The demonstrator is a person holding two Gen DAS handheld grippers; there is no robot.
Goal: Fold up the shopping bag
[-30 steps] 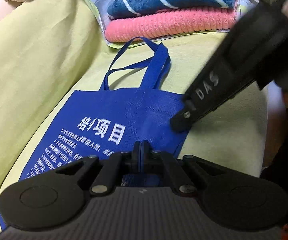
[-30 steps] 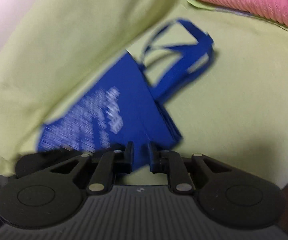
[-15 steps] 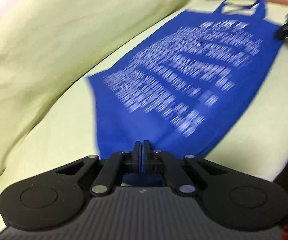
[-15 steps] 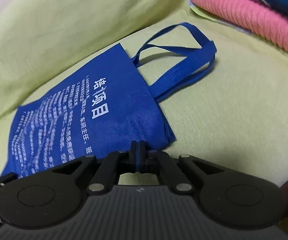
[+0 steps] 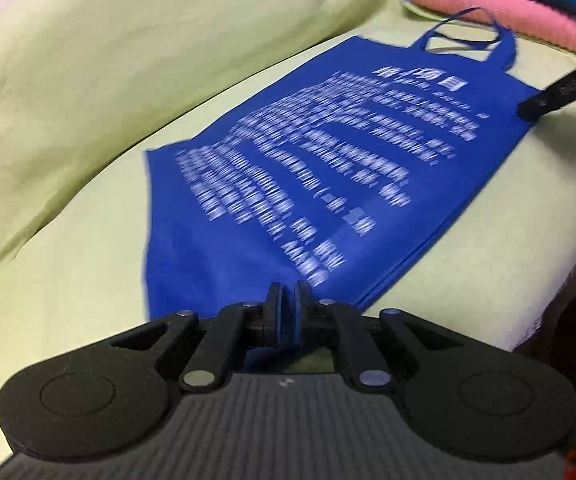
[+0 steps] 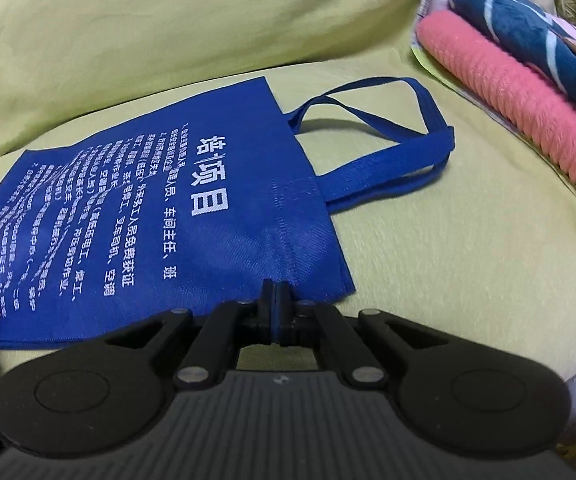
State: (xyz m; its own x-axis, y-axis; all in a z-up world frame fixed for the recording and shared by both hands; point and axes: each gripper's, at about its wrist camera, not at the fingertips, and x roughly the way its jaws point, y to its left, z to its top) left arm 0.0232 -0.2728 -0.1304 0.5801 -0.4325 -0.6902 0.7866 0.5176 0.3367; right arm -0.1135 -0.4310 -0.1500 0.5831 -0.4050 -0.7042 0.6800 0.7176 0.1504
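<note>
A blue shopping bag [image 6: 160,208] printed with white text lies flat on a yellow-green bed cover [image 6: 447,260], handles toward folded pink and navy towels [image 6: 507,92]; the right gripper [image 6: 276,300] is clenched on the bag's top corner; the left gripper [image 5: 288,300] at the bottom edge is opening, blue fabric between its jaws.

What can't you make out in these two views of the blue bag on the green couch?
- Shopping bag print: left wrist view, smeared by motion blur.
- Bag's near edge: both views, covered by the gripper bodies.
- Left gripper, opening: whether it still pinches fabric is unclear.
- Towel stack: right wrist view, cut by the frame edge.
</note>
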